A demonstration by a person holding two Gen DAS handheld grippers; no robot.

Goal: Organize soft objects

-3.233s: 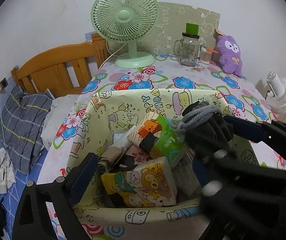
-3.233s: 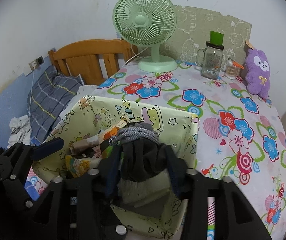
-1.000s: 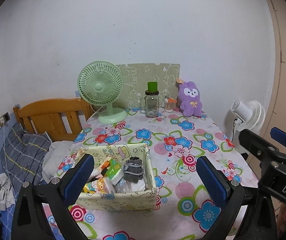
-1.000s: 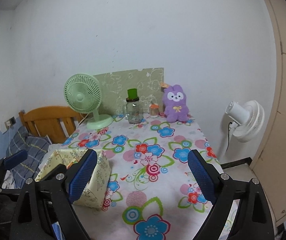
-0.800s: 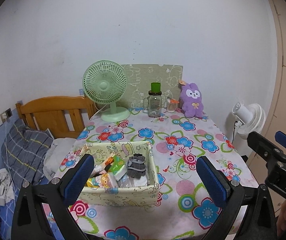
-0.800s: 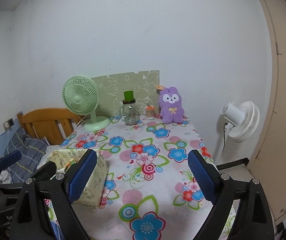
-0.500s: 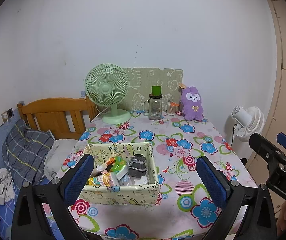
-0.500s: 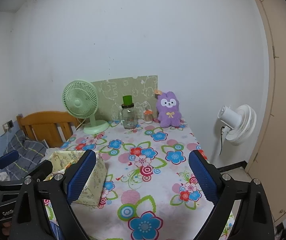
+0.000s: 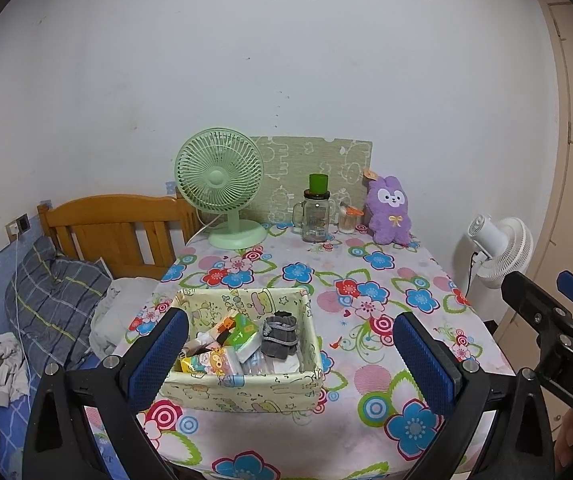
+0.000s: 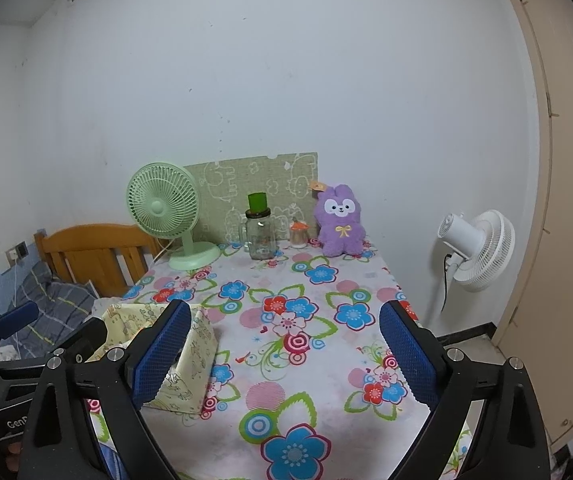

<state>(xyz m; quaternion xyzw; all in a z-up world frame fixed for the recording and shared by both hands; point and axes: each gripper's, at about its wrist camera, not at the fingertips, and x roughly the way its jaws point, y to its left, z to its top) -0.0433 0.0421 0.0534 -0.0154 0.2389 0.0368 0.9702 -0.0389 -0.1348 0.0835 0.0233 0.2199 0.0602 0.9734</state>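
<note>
— Where are the soft things?
— I see the grey socks (image 9: 279, 336) in the fabric basket (image 9: 242, 394), ahead of my left gripper (image 9: 286, 356), between its spread, empty fingers.
— And your other one?
— My right gripper (image 10: 284, 354) is released too, holding nothing; the basket sits by its left finger.

Basket (image 9: 242, 394): pale yellow cartoon-print fabric, open-topped, upright near my tabletop's front left edge.
Socks (image 9: 279, 333): dark grey bundle, lying at its right side.
Packets (image 9: 222, 344): colourful, crowded beside them, left.
</note>
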